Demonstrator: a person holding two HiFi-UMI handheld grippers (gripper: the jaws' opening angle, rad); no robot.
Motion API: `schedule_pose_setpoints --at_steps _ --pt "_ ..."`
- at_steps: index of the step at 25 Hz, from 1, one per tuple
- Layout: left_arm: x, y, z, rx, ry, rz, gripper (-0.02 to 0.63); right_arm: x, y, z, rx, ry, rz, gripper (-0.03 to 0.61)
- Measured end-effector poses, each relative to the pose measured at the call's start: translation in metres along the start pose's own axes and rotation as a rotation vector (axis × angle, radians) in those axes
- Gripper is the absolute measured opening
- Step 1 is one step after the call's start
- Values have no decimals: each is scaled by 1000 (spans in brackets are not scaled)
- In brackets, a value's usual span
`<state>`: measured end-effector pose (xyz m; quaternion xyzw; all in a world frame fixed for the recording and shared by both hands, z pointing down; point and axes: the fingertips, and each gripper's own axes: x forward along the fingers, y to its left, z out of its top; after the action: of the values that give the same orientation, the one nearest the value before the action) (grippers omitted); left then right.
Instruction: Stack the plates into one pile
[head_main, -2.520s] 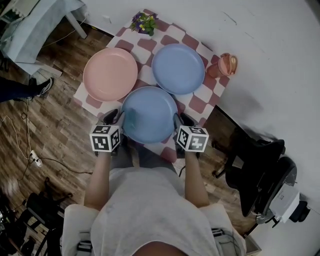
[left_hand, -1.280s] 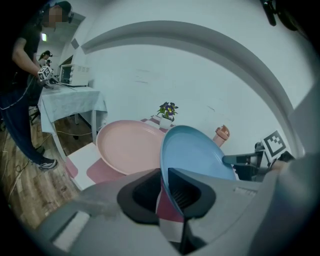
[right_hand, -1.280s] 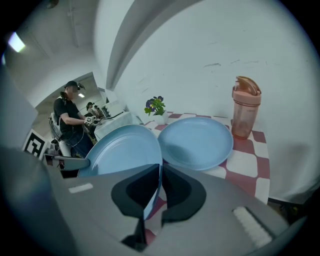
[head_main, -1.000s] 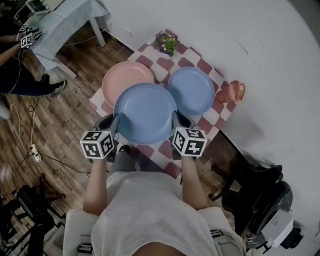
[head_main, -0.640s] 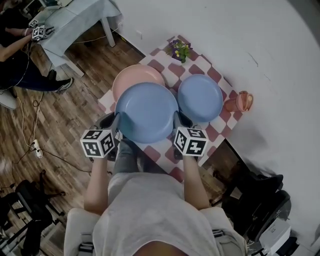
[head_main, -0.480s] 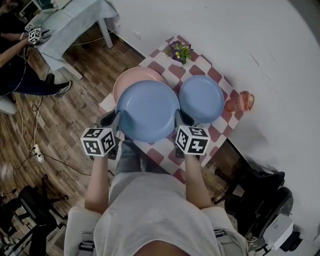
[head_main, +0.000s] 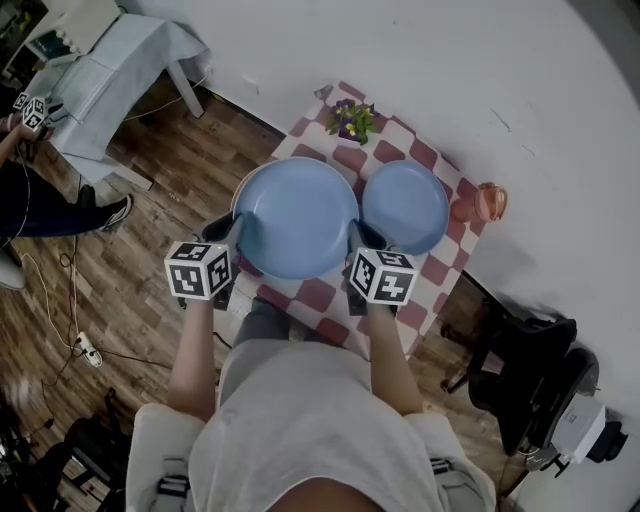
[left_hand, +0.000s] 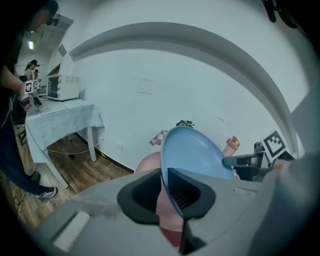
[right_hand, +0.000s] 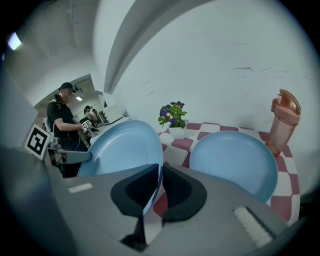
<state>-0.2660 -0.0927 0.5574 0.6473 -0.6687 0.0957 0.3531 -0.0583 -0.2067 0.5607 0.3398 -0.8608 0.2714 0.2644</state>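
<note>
Both grippers hold a large blue plate (head_main: 297, 218) by its opposite rims, above the checkered table (head_main: 312, 296). My left gripper (head_main: 236, 236) is shut on its left rim. At the right rim is my right gripper (head_main: 354, 240); its jaws are opening, with the rim still pinched between them. In the left gripper view the blue plate (left_hand: 192, 155) rises tilted from the left gripper (left_hand: 164, 172), with the pink plate (left_hand: 148, 164) right below it. The head view shows the pink plate almost fully covered. A second blue plate (head_main: 405, 207) lies flat to the right.
A potted flower (head_main: 350, 118) stands at the table's far edge and a pink bottle (head_main: 484, 203) at its right corner. A cloth-covered side table (head_main: 100, 70) and a person (right_hand: 65, 120) are to the left. A black chair (head_main: 530, 370) stands at the right.
The held blue plate has moved forward and left from the table's near edge. It now covers the pink plate, which earlier showed beside it.
</note>
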Motion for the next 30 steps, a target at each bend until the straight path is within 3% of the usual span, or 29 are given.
schedule_pose_setpoints --at_steps 6,16,30 --pt "27 25 6 37 89 -46 48 25 3 -8 42 40 -59 32" --pt "61 46 -16 71 239 -114 52 47 -2 -42 160 108 -152 29" --pt "73 53 -21 115 266 -144 61 57 -3 -56 160 137 -210 32"
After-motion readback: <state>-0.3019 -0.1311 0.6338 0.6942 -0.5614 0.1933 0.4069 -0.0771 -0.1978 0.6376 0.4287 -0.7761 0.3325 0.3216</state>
